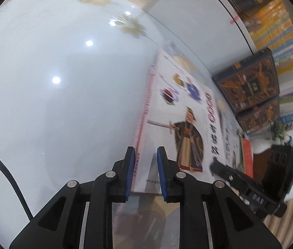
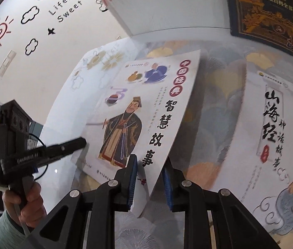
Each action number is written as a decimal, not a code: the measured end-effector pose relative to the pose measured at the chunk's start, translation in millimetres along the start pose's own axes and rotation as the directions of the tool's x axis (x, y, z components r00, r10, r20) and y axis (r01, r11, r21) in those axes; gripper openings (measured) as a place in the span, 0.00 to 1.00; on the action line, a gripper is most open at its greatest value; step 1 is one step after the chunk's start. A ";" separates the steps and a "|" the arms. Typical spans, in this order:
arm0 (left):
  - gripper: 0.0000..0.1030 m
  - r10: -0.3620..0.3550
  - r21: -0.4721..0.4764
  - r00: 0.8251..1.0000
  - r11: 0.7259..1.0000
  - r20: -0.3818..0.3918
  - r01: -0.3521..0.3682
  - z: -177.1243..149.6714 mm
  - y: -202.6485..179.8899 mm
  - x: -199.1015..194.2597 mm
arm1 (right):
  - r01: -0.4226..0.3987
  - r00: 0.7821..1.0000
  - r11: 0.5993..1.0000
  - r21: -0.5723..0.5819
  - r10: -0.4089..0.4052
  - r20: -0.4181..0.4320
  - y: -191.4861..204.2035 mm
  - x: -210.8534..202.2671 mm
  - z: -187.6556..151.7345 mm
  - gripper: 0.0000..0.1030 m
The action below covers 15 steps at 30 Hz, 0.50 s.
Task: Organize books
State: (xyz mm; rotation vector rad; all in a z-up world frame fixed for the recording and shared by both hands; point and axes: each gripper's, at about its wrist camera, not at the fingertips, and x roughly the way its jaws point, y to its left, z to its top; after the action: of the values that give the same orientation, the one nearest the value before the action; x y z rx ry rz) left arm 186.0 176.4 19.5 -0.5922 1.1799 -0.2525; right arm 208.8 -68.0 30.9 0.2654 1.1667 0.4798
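While both tools meet one storybook (image 2: 138, 112), right gripper (image 2: 149, 181) clamped on its lower edge, left gripper (image 1: 145, 173) jaws slightly apart astride its corner, contact unclear through blur.

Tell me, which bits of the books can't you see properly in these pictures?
- Left wrist view: the robed-man book has a blurred cover, and its near corner is partly hidden behind the left tool.
- Right wrist view: the mermaid book is cut off by the picture's right edge.
- Right wrist view: the dark book is cut off by the top edge.
- Left wrist view: the shelf books are too blurred and small to read.
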 end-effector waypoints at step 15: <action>0.20 -0.009 0.329 0.994 0.943 -0.106 0.043 -34.5 -106.0 12.2 | 0.112 0.990 0.944 0.309 -0.134 0.051 -79.9 -92.0 -96.4 0.32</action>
State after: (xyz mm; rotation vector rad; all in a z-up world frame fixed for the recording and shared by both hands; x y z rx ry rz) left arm 171.2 72.9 60.2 -0.3013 1.1960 -0.4988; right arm 109.1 -187.1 34.1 0.4705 1.1784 0.1758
